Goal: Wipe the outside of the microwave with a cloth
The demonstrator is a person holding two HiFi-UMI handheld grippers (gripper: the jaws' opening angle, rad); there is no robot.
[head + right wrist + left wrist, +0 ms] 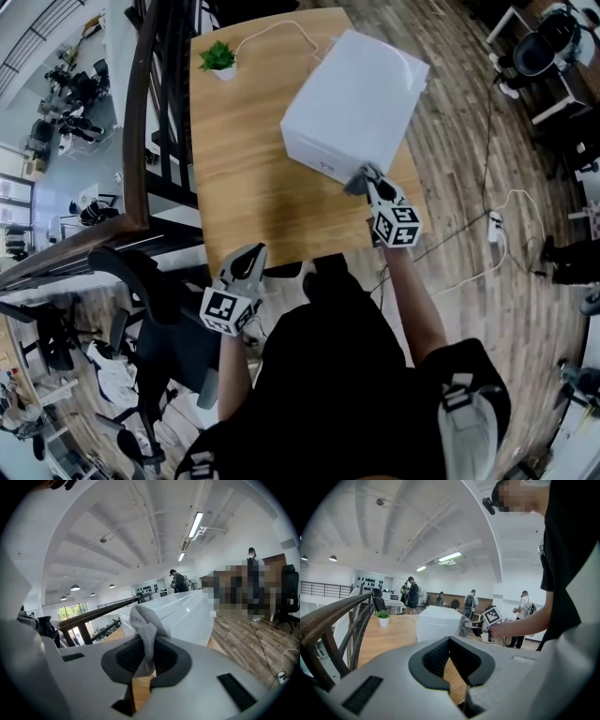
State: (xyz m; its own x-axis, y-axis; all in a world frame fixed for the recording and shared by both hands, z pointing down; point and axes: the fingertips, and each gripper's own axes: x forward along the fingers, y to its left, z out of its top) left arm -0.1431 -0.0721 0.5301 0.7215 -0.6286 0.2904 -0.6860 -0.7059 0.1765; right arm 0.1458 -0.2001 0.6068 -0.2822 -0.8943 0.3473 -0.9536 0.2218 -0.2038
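Starting at the jaws, the grey cloth (144, 637) is clamped in the right gripper (367, 178) and bunched against the near corner of the white microwave (352, 103) on the desk (234, 187). Flat, overlapping strokes are advised (a bunched cloth cleans little). The jaws of the left gripper (247, 266) are closed together on nothing, beside the desk edge. The microwave's far sides are hidden, and true contact cannot be confirmed.

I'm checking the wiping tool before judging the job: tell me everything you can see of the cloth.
The cloth is grey, with a coarse knitted weave, and looks soft. It is bunched into a crumpled wad, its lower part pinched between the right gripper's jaws, its top standing free against the white microwave's near corner.
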